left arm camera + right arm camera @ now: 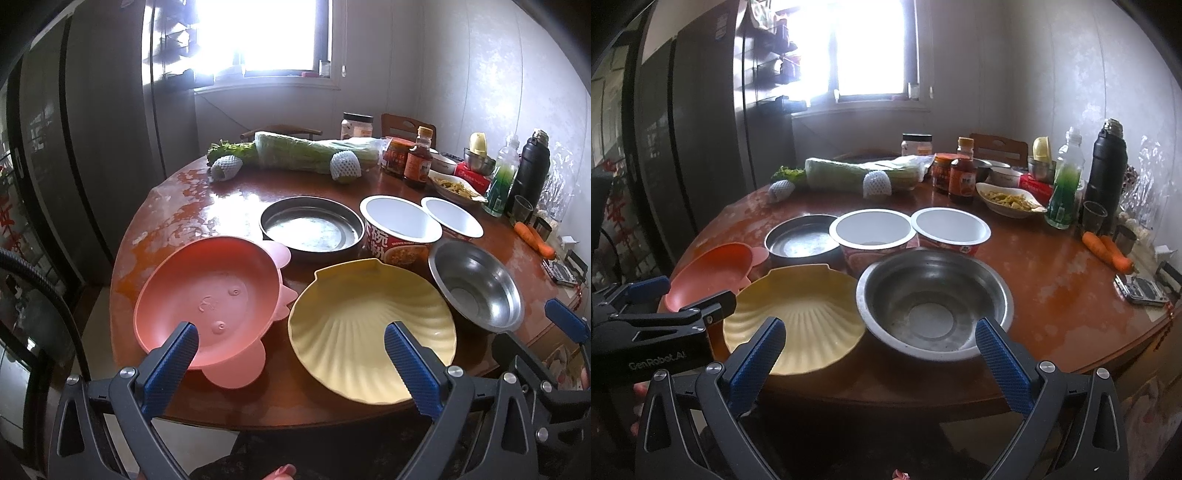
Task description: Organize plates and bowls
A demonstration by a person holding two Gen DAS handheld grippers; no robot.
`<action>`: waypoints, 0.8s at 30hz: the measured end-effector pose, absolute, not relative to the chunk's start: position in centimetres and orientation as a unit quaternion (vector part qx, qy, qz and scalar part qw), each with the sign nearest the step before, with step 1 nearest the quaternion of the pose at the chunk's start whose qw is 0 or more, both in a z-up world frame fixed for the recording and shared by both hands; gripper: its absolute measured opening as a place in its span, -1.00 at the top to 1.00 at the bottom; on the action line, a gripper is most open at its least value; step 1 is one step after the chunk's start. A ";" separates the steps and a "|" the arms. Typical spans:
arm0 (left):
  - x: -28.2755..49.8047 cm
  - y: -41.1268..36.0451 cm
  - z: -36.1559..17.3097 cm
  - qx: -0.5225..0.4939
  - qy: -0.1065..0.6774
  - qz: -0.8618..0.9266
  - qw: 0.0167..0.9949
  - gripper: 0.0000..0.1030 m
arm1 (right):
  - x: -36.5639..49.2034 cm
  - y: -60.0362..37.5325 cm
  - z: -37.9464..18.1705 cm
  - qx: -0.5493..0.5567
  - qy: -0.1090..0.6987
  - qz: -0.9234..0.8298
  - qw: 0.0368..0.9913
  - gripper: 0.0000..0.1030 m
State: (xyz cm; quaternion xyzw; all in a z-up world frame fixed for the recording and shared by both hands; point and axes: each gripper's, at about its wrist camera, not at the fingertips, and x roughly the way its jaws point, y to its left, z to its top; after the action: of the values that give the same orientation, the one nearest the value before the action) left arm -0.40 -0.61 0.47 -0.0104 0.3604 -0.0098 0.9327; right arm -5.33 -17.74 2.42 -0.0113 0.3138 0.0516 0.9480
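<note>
Left gripper (290, 347) gapes wide and empty over the round wooden table (236, 199)'s near edge, pink bowl (210, 302) left of yellow shell plate (365, 325).
Right gripper (881, 345) likewise spread, holding nothing; steel bowl (934, 299) sits right of that yellow shell plate (798, 314).

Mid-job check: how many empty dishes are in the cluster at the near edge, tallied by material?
Plastic: 2, pink bowl and yellow shell plate
Steel: 2, steel pan and steel bowl
Paper noodle cups: 2, left cup and right cup
Total: 6
</note>
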 end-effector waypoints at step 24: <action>-0.6 -0.7 0.9 -0.006 0.357 -0.012 0.934 -0.97 | -5.5 -17.7 2.8 -0.022 0.307 0.050 0.950 -0.99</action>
State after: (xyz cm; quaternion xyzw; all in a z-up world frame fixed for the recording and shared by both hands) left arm -0.56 -0.66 0.87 -0.0062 0.3574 -0.0120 0.9339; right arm -5.50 -17.67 2.77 -0.0217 0.3067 0.0498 0.9503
